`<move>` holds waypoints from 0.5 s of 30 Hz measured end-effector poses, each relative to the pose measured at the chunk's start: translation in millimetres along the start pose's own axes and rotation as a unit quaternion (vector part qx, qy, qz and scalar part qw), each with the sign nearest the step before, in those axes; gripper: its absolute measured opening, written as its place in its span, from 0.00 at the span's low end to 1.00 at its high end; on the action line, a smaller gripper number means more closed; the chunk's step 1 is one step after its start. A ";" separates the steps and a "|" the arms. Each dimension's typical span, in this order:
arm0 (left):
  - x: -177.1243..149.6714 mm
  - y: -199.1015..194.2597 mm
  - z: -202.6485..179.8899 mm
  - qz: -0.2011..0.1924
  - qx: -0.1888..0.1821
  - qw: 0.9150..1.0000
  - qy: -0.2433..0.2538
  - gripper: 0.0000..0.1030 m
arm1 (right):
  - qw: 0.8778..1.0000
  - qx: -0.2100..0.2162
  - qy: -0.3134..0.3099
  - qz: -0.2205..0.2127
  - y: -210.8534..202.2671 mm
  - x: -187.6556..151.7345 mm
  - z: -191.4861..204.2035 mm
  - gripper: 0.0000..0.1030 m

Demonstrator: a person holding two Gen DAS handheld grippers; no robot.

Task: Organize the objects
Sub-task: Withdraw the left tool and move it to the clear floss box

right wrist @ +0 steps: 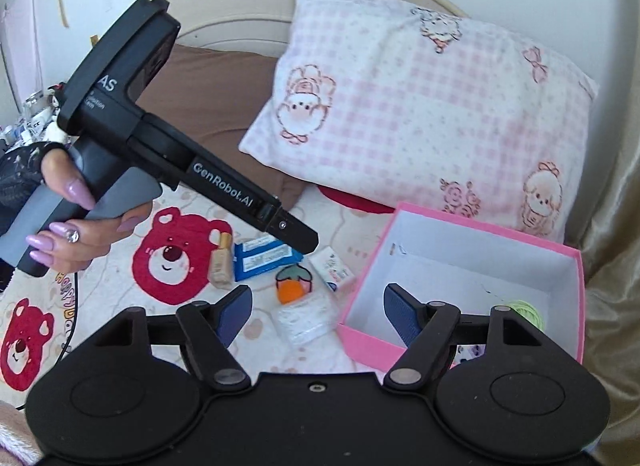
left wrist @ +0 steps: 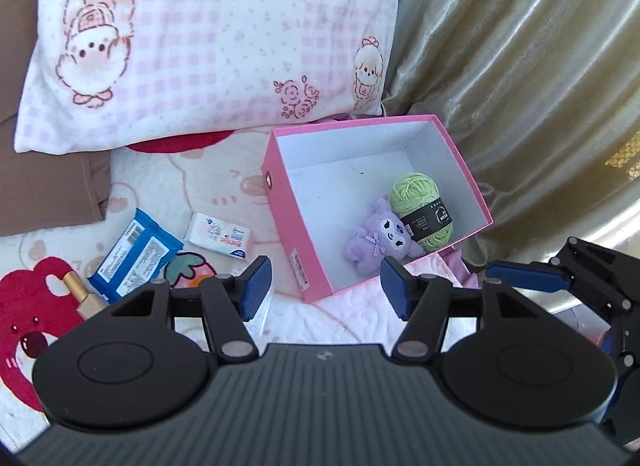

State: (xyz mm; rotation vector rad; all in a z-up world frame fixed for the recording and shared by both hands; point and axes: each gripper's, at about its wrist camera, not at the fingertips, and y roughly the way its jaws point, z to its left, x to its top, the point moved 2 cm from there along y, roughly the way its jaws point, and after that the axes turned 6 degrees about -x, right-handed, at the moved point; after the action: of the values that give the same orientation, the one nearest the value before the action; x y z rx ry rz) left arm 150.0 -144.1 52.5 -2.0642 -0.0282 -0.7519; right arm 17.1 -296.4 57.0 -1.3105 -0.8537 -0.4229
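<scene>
Above the pink box (left wrist: 298,221), both tongs, left (left wrist: 326,288) and right (right wrist: 318,316), hang half-open, empty; next, probably, grasping the blue packet (left wrist: 134,256) beside it.

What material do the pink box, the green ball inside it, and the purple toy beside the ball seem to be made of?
Pink box: probably cardboard, matte pink outside and white inside, with thin stiff walls and sharp folded corners.
Green ball: yarn, as wound strands show; the black band around it looks like paper.
Purple toy: soft plush fabric, with a fuzzy surface and rounded stuffed shape.
</scene>
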 end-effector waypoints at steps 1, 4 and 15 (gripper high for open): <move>-1.6 -9.3 4.0 -0.005 0.002 1.000 -0.002 0.59 | 1.000 0.005 -0.006 -0.003 -0.4 0.8 7.1 0.77; -8.3 -31.7 14.7 -0.014 0.008 1.000 0.003 0.63 | 0.999 0.019 -0.028 -0.013 -1.0 0.1 31.4 0.83; -65.2 -16.9 67.2 -0.013 0.022 1.000 0.005 0.89 | 0.996 0.084 0.031 0.029 56.7 -31.2 66.2 0.89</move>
State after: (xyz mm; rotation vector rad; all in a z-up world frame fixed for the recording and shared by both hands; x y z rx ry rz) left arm 125.5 -65.7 4.4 -2.0211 -0.0663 -0.7716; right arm 17.3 -225.5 -2.4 -1.1589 -0.7810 -0.3374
